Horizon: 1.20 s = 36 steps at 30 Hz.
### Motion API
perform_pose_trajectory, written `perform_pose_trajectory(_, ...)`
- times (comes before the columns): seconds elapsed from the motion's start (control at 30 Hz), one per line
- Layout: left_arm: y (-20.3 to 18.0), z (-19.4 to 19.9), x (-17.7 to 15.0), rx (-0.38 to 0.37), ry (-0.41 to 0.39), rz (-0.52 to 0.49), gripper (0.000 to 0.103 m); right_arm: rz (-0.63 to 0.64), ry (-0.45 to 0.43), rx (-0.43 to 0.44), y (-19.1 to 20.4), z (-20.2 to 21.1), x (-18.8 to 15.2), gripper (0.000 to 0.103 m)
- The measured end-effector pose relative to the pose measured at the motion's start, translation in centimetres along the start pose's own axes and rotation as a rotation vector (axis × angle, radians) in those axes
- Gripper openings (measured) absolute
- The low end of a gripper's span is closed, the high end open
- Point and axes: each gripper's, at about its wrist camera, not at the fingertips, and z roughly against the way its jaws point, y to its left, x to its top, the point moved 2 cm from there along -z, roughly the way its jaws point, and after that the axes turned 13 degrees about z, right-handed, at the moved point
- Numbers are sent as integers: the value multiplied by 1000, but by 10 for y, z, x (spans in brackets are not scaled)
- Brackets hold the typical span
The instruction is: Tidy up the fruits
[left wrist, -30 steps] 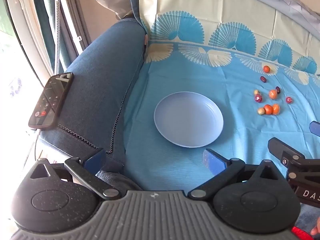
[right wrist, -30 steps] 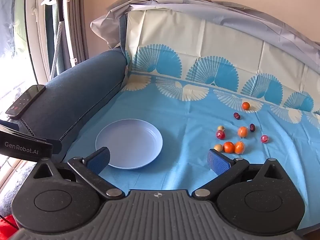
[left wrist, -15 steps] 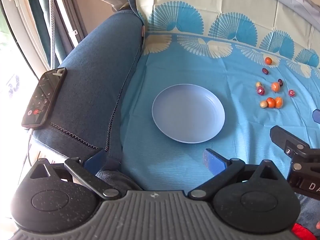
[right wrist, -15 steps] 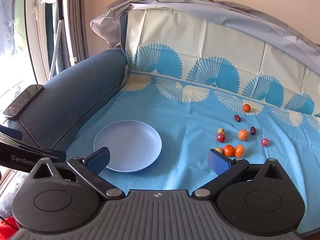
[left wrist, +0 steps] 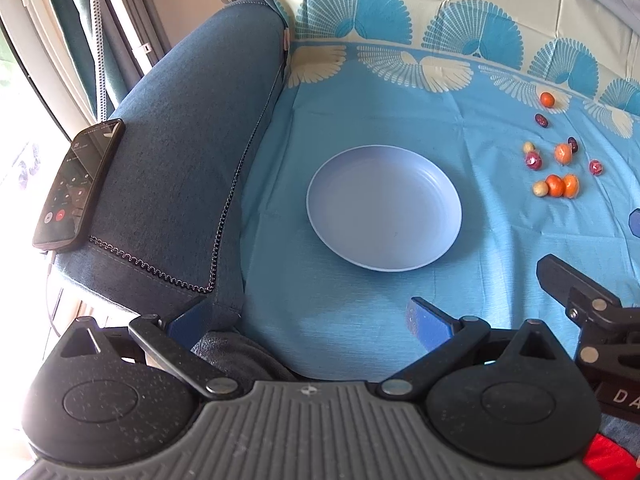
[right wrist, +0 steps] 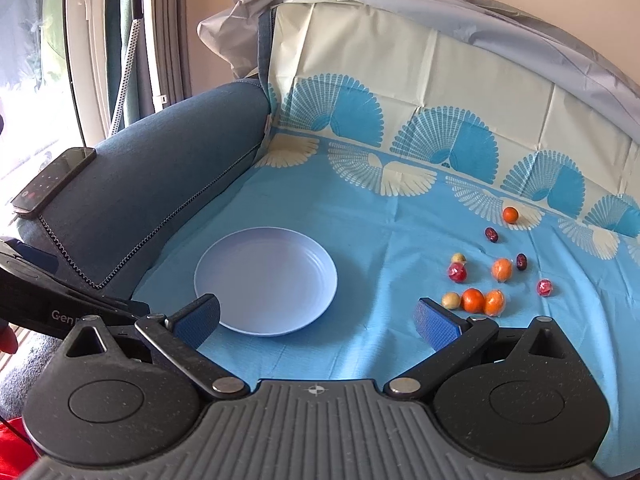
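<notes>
Both my grippers, left (left wrist: 308, 320) and right (right wrist: 318, 320), jaws wide, empty. Plate (right wrist: 266, 286) bare. Fruits (right wrist: 486, 276) small, round: risk rolling off cloth (right wrist: 380, 232), slipping pinch.

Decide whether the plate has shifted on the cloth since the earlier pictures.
No. The plate keeps its spot between the sofa arm and the fruits; only the camera view shifted.

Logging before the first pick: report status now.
Left claw open, right claw open, both empty. Plate bare; fruits scattered on the blue cloth to its right. Path clear.
</notes>
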Motion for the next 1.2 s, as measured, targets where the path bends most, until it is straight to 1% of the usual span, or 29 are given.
perform_pose_trajectory(0.2, 0, 0, -2, 1, 5, 3, 103, 7, 1, 12, 5, -2, -1, 103)
perform_pose_trajectory(0.37, -1, 1, -4, -3, 1, -3, 103, -12, 7, 19, 3, -1, -2, 103)
perform_pose_trajectory(1.2, 1, 11, -8, -8, -21, -6, 103, -10, 1, 13, 6, 6, -4, 103)
